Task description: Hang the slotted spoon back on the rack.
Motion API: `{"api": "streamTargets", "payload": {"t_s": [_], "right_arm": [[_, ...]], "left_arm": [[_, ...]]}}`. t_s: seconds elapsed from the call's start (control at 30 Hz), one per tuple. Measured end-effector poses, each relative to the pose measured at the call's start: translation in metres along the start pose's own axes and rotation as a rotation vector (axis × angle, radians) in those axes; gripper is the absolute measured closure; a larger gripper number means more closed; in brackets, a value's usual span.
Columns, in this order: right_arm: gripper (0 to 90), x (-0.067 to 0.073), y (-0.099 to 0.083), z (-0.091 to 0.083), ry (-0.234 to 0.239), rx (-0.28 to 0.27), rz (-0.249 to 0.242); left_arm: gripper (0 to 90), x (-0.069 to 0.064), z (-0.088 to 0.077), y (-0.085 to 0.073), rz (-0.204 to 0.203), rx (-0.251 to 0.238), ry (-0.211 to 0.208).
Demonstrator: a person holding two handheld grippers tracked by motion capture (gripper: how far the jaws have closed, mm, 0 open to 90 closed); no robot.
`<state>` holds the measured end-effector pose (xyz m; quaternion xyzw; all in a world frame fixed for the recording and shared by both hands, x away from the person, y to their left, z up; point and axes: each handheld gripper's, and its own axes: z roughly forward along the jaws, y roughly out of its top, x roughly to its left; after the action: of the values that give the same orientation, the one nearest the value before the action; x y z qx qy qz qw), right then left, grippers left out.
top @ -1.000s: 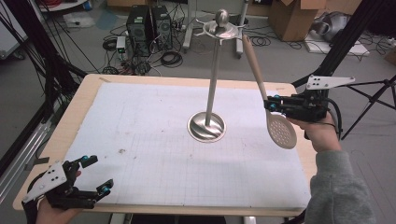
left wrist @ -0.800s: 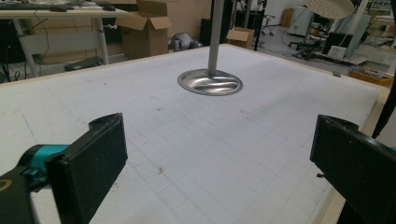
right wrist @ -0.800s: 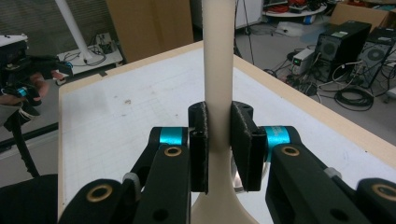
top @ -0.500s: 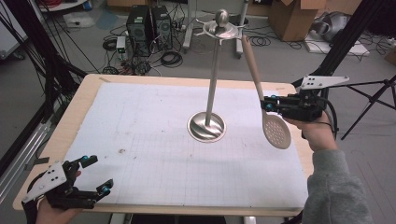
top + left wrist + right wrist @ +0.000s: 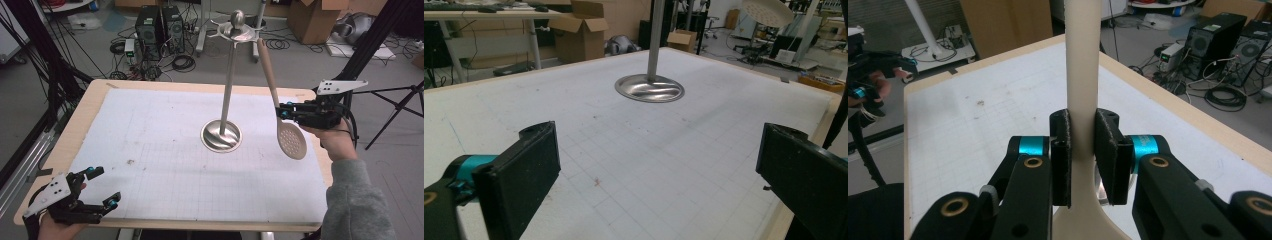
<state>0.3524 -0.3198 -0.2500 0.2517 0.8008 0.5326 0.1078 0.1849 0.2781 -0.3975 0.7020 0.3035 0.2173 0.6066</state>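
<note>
Since a second ago, the slotted spoon (image 5: 291,141) has swung a little: its pale bowl hangs higher and nearer the stand's base than before, while the left side has not stirred. Going from big to small, the counter (image 5: 150,150) carries a white gridded mat with the steel stand (image 5: 227,100) upright at its middle on a round base, well apart from the left tool (image 5: 97,187), which rests at the near left corner with its jaws spread wide and nothing between them. The spoon leans from the hooked crown of the stand down to the right, its handle top right at a hook, though I cannot tell whether it is actually on the hook or just beside it. The right tool (image 5: 281,111) is clenched on the handle low down, just above the bowl; in the right gripper view the black pads (image 5: 1063,150) press either side of the cream shaft. The risks, as I judge them: the stand is tall and its base small, so a sideways pull on a caught handle could tip it. The grip sits far from the handle's top, so small wrist turns swing that end widely and it could miss or knock the hook. Let go too early, the spoon would drop onto the mat.
</note>
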Motion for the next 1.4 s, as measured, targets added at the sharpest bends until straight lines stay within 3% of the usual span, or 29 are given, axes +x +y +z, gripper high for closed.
{"api": "streamTargets", "payload": {"t_s": [1.4], "right_arm": [[77.9,0.005,0.005,0.046,-0.014,0.037,0.005]], "left_arm": [[4.3,0.0,-0.002,0.0,0.002,0.005,0.011]]}}
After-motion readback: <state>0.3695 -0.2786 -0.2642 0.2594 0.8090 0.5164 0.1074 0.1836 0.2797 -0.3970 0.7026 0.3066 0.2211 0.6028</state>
